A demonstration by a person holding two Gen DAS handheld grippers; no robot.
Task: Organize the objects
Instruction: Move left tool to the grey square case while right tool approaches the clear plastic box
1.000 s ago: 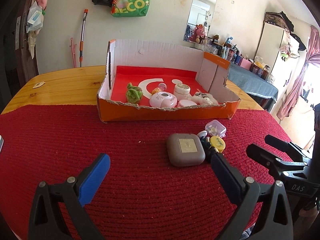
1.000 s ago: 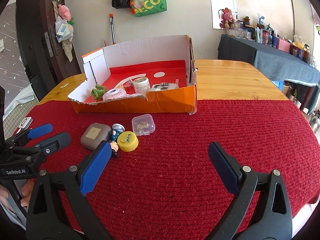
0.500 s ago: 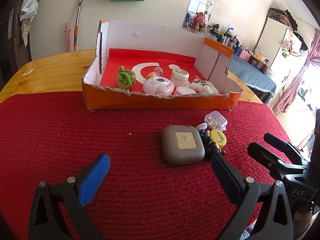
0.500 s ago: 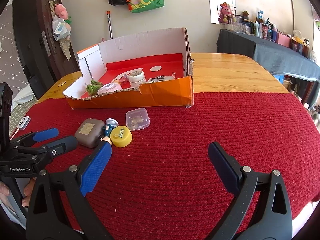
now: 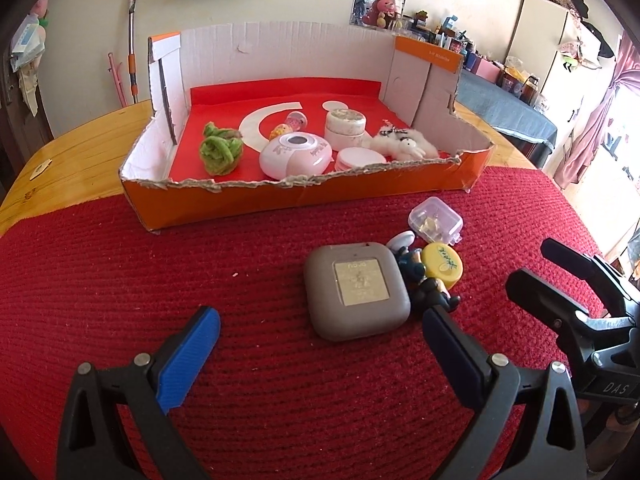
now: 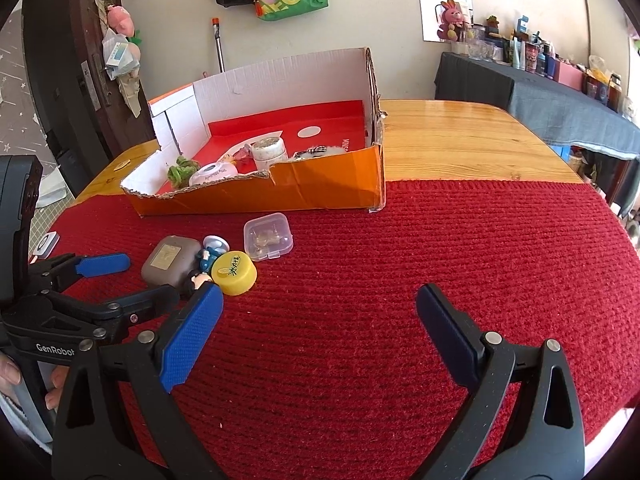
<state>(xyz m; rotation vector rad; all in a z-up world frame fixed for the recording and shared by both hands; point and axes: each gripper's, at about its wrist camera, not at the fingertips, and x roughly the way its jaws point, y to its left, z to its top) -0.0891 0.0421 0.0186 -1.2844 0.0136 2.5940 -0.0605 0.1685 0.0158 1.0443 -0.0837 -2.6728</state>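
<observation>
An orange cardboard box (image 5: 304,194) (image 6: 320,196) stands on the red mat and holds a green tangle (image 5: 221,149), a pink round case (image 5: 296,155), a white jar (image 5: 345,123) and a white plush (image 5: 402,142). In front of it lie a grey square case (image 5: 356,290) (image 6: 170,260), a small blue figurine (image 5: 424,280) (image 6: 206,258), a yellow cap (image 5: 442,264) (image 6: 235,273) and a clear plastic box (image 5: 435,221) (image 6: 268,236). My left gripper (image 5: 320,336) is open just short of the grey case. My right gripper (image 6: 320,312) is open over bare mat, right of the pile.
The red woven mat (image 6: 460,260) covers the near part of a wooden table (image 6: 460,136). A dark cloth-covered side table (image 6: 540,96) with bottles stands at the right. A small white tag (image 5: 40,168) lies on the wood at the left.
My left gripper has come closer to the grey case and the box. My right gripper has moved forward toward the box. Both stay open.
</observation>
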